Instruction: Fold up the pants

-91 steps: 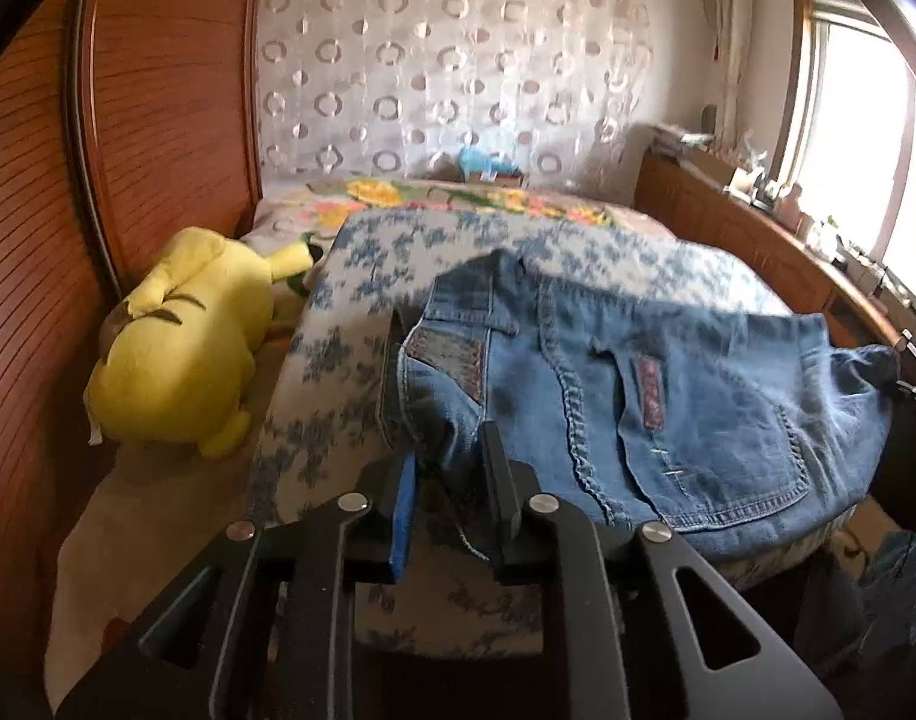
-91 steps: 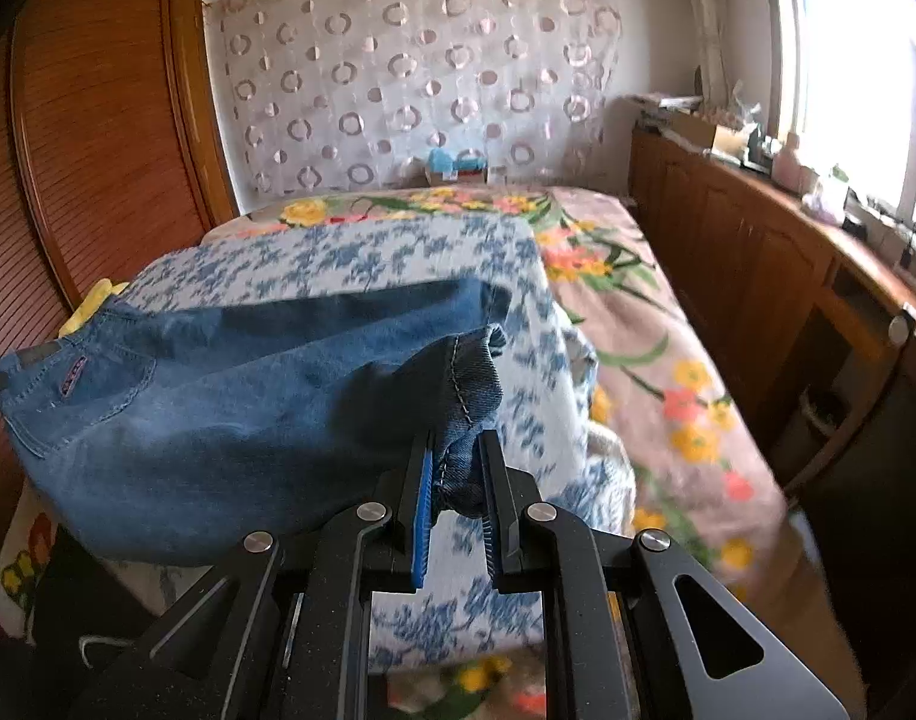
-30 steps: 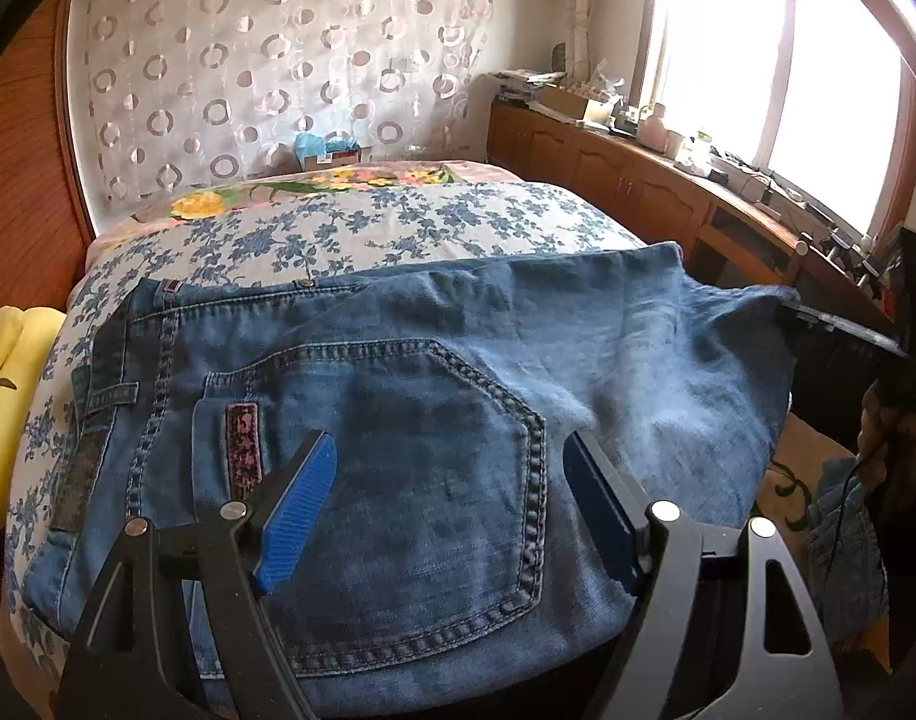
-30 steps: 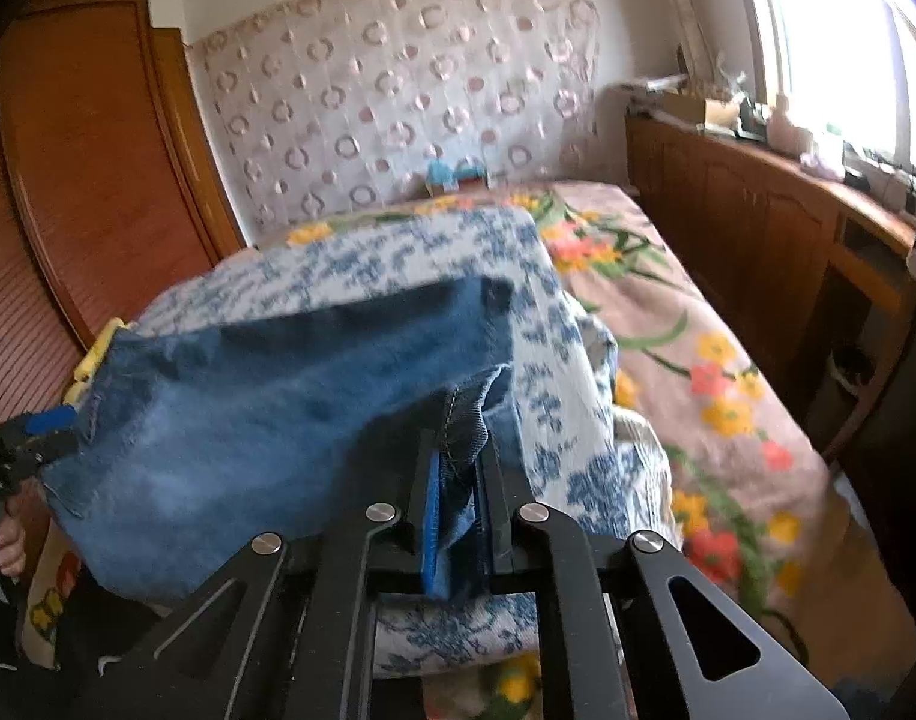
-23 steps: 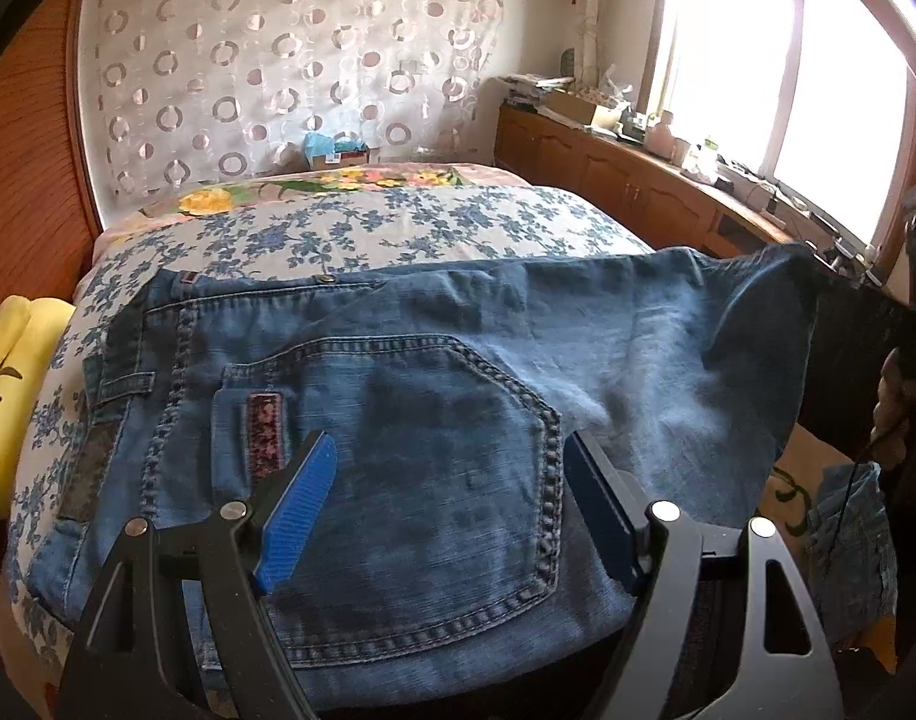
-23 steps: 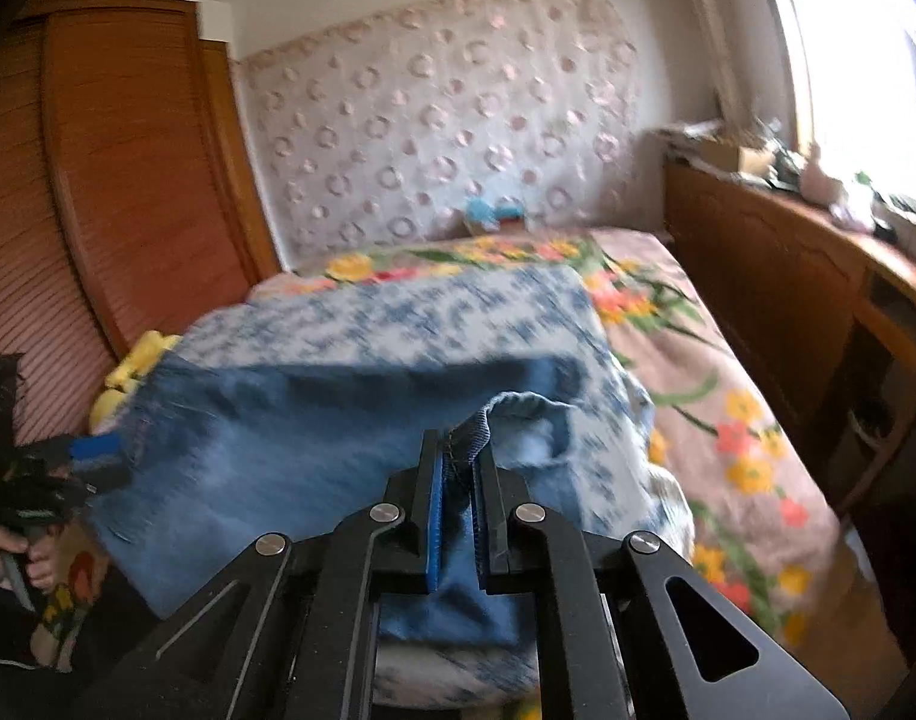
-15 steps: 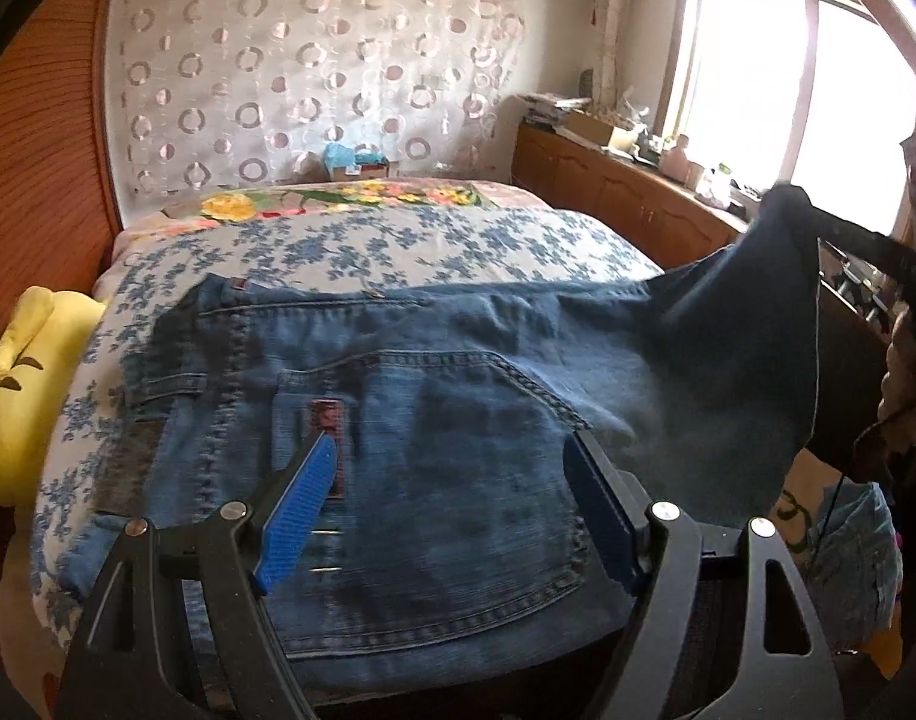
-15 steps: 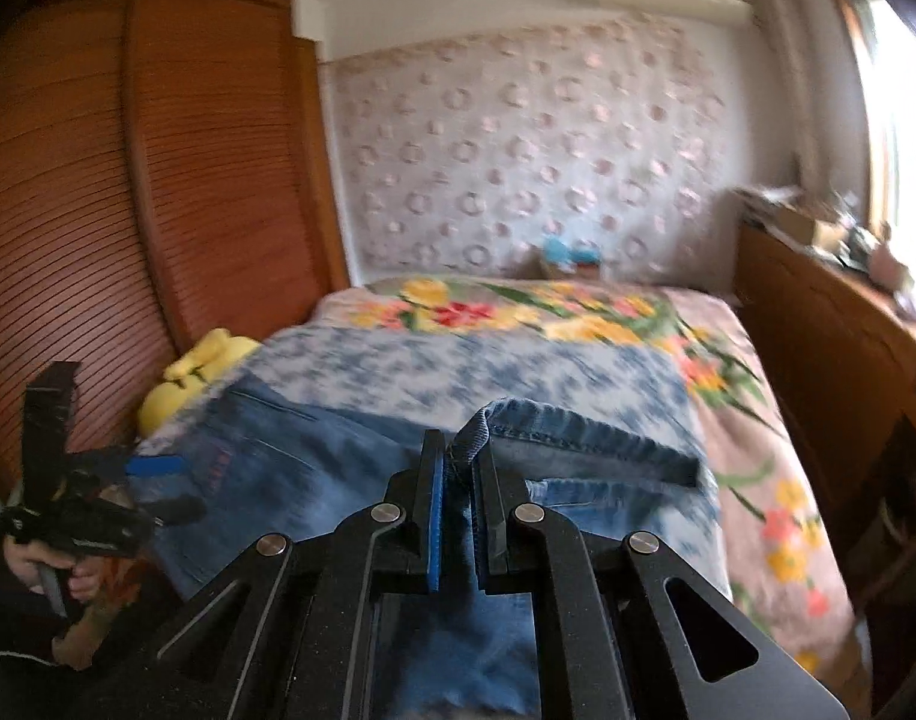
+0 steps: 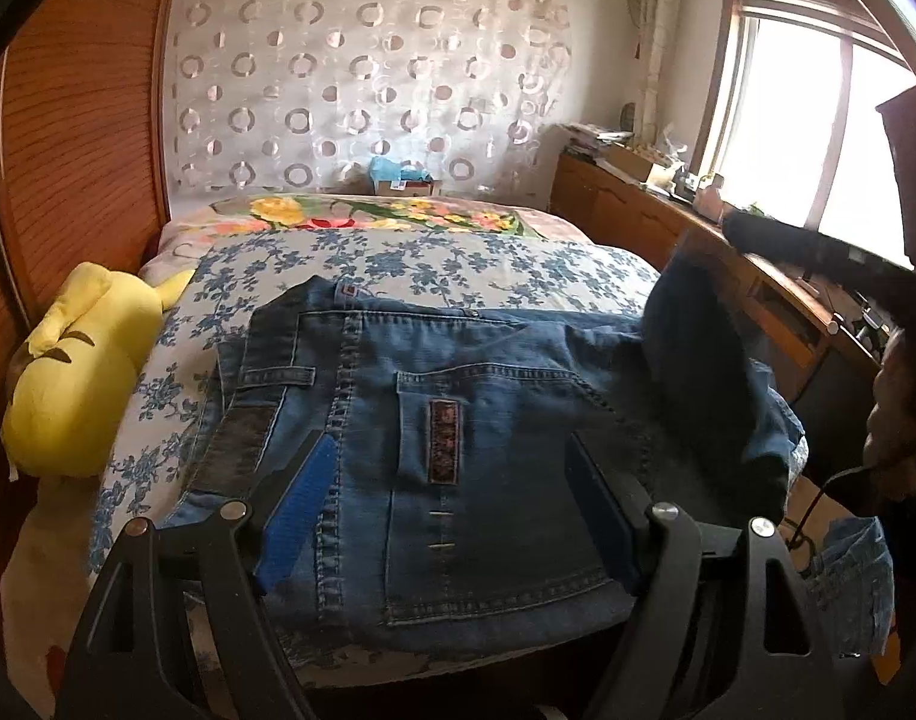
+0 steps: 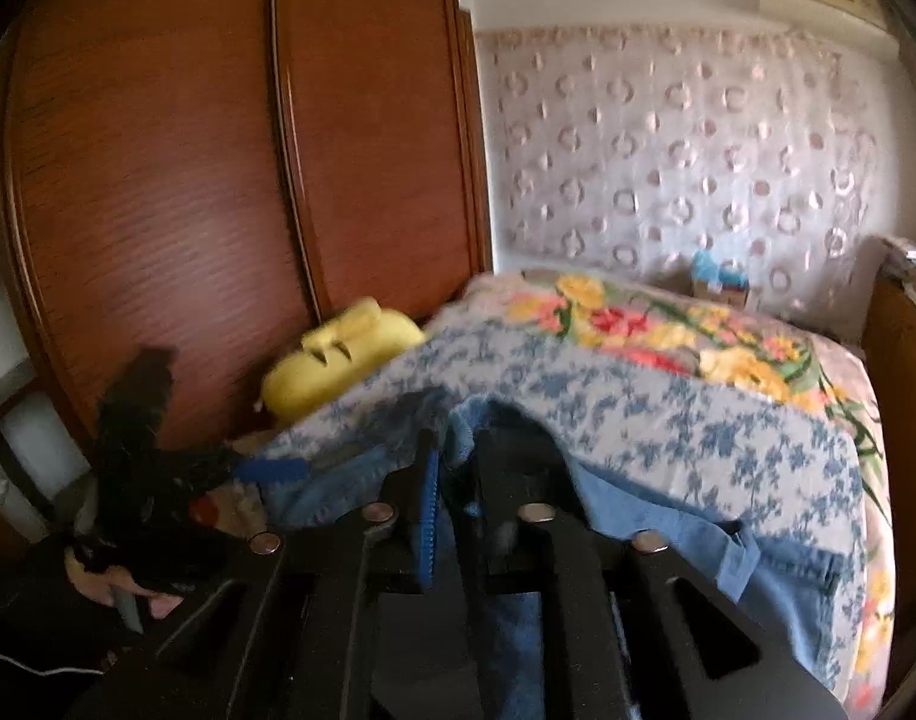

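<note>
Blue denim pants [image 9: 470, 420] lie on the bed with the waistband at the left and a back pocket facing up. My left gripper [image 9: 452, 498] is open and empty, hovering just above the seat of the pants. My right gripper [image 10: 455, 468] is shut on the leg hem of the pants [image 10: 458, 420] and holds it lifted over the rest of the pants [image 10: 668, 534]. In the left wrist view the raised leg end [image 9: 692, 324] stands up at the right. The left gripper also shows in the right wrist view [image 10: 158, 456].
The bed has a blue floral cover [image 9: 434, 264] and a flowered sheet [image 9: 386, 213] behind. A yellow plush toy [image 9: 80, 372] lies at the bed's left, against a wooden wardrobe [image 10: 218, 180]. A wooden cabinet [image 9: 698, 240] runs under the window at right.
My left gripper let go of the waistband and opened. My right gripper has lifted the leg hem and swung it left over the pants toward the waistband.
</note>
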The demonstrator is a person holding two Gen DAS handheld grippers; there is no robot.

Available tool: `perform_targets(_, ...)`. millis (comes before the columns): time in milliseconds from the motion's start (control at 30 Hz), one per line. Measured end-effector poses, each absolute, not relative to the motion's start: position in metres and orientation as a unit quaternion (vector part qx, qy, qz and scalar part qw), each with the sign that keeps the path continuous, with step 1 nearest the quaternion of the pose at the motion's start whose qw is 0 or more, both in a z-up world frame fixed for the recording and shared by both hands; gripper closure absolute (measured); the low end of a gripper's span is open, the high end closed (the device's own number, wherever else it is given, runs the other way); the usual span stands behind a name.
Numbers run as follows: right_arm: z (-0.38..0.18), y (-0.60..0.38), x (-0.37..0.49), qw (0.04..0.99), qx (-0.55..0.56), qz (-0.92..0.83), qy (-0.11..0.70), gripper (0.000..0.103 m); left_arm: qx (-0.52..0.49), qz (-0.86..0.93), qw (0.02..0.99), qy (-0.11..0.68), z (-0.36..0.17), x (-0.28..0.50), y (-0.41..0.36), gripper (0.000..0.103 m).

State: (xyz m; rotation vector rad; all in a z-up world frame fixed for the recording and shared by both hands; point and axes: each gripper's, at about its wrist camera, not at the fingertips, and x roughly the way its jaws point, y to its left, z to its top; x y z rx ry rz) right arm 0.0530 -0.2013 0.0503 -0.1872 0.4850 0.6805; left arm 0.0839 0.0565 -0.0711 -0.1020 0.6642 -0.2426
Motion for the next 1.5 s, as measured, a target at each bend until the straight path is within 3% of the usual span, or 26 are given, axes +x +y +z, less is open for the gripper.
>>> perform_targets(633, 0.015, -0.237, 0.053, 0.924, -0.053, 0.212, 0.313, 0.058, -0.064, -0.182, 0.92, 0.342, -0.084, 0.118, 0.01, 0.024)
perform_targets(800, 0.013, -0.235, 0.053, 0.917, -0.039, 0.208, 0.339, 0.055, -0.06, -0.193, 0.915, 0.35, -0.088, 0.132, 0.0, 0.035)
perform_targets(867, 0.01, -0.233, 0.054, 0.913, -0.034, 0.203, 0.351, 0.055, -0.053, -0.195, 0.91, 0.361, -0.093, 0.136, -0.005, 0.048)
perform_targets(1200, 0.014, -0.243, 0.057, 0.897, 0.012, 0.213, 0.388, 0.055, -0.028, -0.209, 0.901, 0.38, -0.107, 0.131, -0.019, 0.082)
perform_targets(1267, 0.017, -0.241, 0.053, 0.894, 0.009, 0.228, 0.387, 0.075, -0.017, -0.212, 0.903, 0.373, -0.104, 0.127, -0.023, 0.093)
perform_targets(1300, 0.017, -0.24, 0.051, 0.893, 0.002, 0.233, 0.384, 0.091, -0.013, -0.214, 0.904, 0.37, -0.102, 0.125, -0.024, 0.095)
perform_targets(1400, 0.032, -0.237, 0.041, 0.902, -0.01, 0.239, 0.359, 0.098, -0.02, -0.217, 0.908, 0.357, -0.09, 0.116, -0.019, 0.1)
perform_targets(1500, 0.057, -0.239, 0.032, 0.913, -0.011, 0.244, 0.325, 0.098, -0.034, -0.218, 0.918, 0.33, -0.067, 0.106, -0.007, 0.1)
